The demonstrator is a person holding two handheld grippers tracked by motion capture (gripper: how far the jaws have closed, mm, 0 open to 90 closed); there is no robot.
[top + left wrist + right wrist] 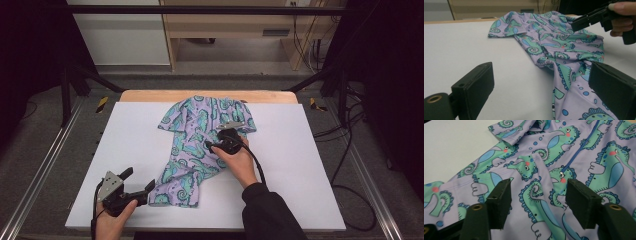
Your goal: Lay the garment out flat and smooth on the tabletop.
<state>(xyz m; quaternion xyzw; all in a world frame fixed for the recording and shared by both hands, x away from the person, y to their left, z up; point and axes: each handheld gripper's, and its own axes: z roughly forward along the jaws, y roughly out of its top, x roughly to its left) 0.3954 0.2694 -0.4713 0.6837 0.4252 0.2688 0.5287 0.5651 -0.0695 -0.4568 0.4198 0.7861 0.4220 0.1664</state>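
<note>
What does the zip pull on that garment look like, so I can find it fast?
Start at the white table and the lilac seahorse-print garment lying on it. A thin blue zip runs down its front; follow it to its lower end, just above the right tool. The pull is the small silver metal bit there, the only shiny thing on the cloth.

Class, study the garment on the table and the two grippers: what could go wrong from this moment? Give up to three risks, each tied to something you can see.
1. The right gripper hangs over the garment with jaws apart, close to the blue zip; closing there might catch the zip pull rather than cloth.
2. The garment's lower half is bunched and twisted, so one pinch may take several layers.
3. The left gripper sits open beside the hem, holding nothing; a pull by the right alone could drag the garment across the table.
</note>
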